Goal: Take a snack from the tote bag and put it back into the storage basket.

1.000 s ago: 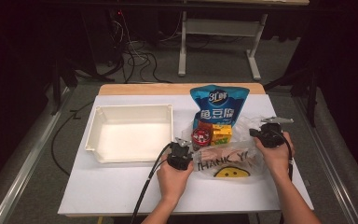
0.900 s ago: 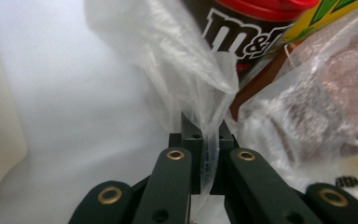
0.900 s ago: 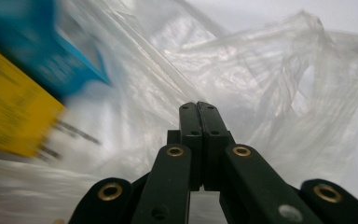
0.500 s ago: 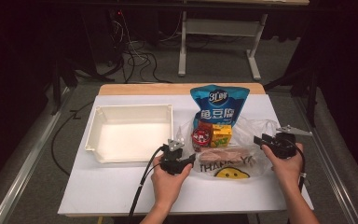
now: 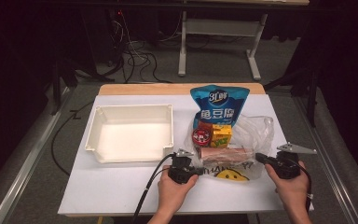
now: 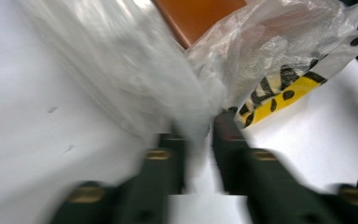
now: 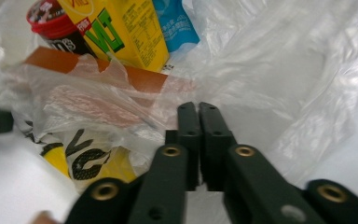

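Dark room, cables on the floor behind, white desk (image 5: pixel 121 186) with a wooden far edge. Landmark: the clear plastic bag (image 5: pixel 256 133), lying right of the empty white tray (image 5: pixel 130 133). Bag is thin, crinkled, see-through, with a yellow smiley and black lettering at its near edge; inside or under it sit a red-lidded cup (image 5: pixel 200 136), yellow carton (image 5: pixel 222 135) and brown flat pack (image 5: pixel 226 153), and a blue snack pouch (image 5: pixel 220 109) pokes out its far side. Left gripper (image 5: pixel 199 171) is at the bag's near-left corner, jaws nearly together with film pinched between them in the left gripper view, though that picture is blurred. Right gripper (image 5: pixel 259 157) is at the bag's near-right edge, jaws fully closed; film lies right at the tips, but I cannot tell whether any is actually caught. Risks, as a judgement: film is slick and thin, so pulling could slip it from either gripper or tear it; uneven pulling could tip the cup or carton, or drag everything toward the desk edge.
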`<state>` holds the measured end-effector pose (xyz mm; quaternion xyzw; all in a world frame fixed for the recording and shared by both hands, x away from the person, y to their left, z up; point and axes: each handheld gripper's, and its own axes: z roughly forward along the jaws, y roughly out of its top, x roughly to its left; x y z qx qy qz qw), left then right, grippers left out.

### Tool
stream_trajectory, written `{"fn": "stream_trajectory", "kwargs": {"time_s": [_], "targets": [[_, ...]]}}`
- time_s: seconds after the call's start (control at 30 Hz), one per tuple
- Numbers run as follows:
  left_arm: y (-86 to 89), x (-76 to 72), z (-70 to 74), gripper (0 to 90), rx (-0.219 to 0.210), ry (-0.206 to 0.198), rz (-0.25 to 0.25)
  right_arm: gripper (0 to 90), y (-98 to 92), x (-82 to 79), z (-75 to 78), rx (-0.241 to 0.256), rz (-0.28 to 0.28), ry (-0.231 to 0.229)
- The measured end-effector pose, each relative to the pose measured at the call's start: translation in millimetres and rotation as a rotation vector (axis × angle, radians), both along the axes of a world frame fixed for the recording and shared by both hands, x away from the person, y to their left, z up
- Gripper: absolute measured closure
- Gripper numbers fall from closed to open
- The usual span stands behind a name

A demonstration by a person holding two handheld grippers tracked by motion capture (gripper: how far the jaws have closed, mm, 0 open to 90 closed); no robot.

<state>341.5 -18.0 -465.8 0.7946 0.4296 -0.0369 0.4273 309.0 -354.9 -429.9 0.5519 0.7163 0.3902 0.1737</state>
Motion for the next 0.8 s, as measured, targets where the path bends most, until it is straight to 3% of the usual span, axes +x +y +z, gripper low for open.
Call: {"fn": "stream_trajectory", "kwargs": {"time_s": [0.03, 0.2, 0.3, 0.37, 0.53, 0.6, 0.67, 0.7, 0.73, 0.77, 0.8], "targets": [[1.5, 0.6, 0.8, 87.5, -0.015, 0.003, -0.012, 90.0, 1.1, -1.4, 1.5, -0.015, 0.005, -0.010], [3.5, -1.1, -0.7, 89.8, 0.017, -0.001, -0.053, 90.0, -6.3, -13.9, 7.7, -0.044, -0.032, -0.012], [0.3, -0.9, -7.6, 89.8, 0.035, 0.004, -0.052, 90.0, -11.9, -16.7, -5.9, -0.094, -0.052, 0.052], [-3.6, 0.0, -12.4, 89.8, 0.060, -0.003, -0.048, 90.0, -14.9, -9.0, -21.7, -0.130, -0.071, 0.094], [-6.5, -0.8, -12.1, 89.8, 0.087, -0.038, -0.038, 90.0, -15.0, 6.8, -38.0, -0.166, -0.090, 0.112], [-7.3, -2.3, -11.6, 89.3, 0.100, -0.057, -0.038, 90.0, -14.9, 9.0, -39.0, -0.145, -0.092, 0.100], [-4.3, -4.4, -10.4, 80.0, 0.098, -0.070, -0.044, 86.3, -15.5, 4.3, -39.7, -0.129, -0.061, 0.078], [1.0, -7.1, -7.7, 73.1, 0.075, -0.079, -0.030, 74.2, -20.2, -6.2, -33.3, -0.087, -0.067, 0.032], [1.0, -7.1, -7.7, 68.9, 0.075, -0.079, -0.030, 74.2, -20.2, -6.2, -33.3, -0.087, -0.067, 0.032], [8.5, -11.4, -0.6, 64.8, 0.040, -0.103, -0.014, 70.1, -25.1, -17.5, -17.5, -0.072, -0.084, -0.055], [8.5, -11.4, -0.6, 61.9, 0.040, -0.103, -0.014, 70.1, -25.1, -17.5, -17.5, -0.072, -0.084, -0.055]]}}
